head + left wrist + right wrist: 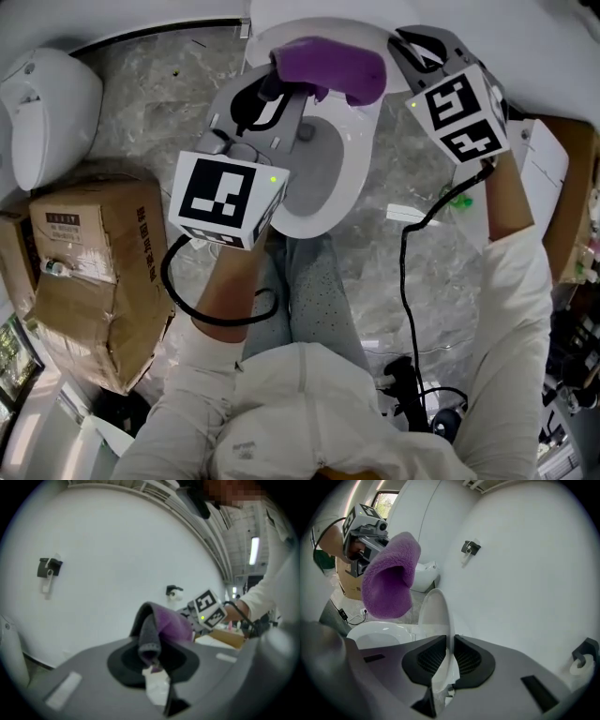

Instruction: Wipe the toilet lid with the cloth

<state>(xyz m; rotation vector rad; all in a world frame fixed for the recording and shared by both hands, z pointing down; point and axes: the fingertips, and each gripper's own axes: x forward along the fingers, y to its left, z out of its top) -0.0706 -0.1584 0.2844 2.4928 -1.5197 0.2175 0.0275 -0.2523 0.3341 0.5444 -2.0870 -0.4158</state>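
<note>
The toilet lid [433,616] stood raised at the rear edge of the bowl [361,159], its rim pinched by the right gripper [449,660], apparently to steady it. The left gripper [152,660] clamped the purple cloth [337,67] just beside the lid, seemingly ready for wiping.

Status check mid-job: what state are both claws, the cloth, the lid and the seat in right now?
Left claw: shut on the cloth.
Cloth: bunched, held in the air, clear of the lid.
Right claw: shut on the toilet lid's edge.
Toilet lid: raised upright.
Toilet seat: down.
</note>
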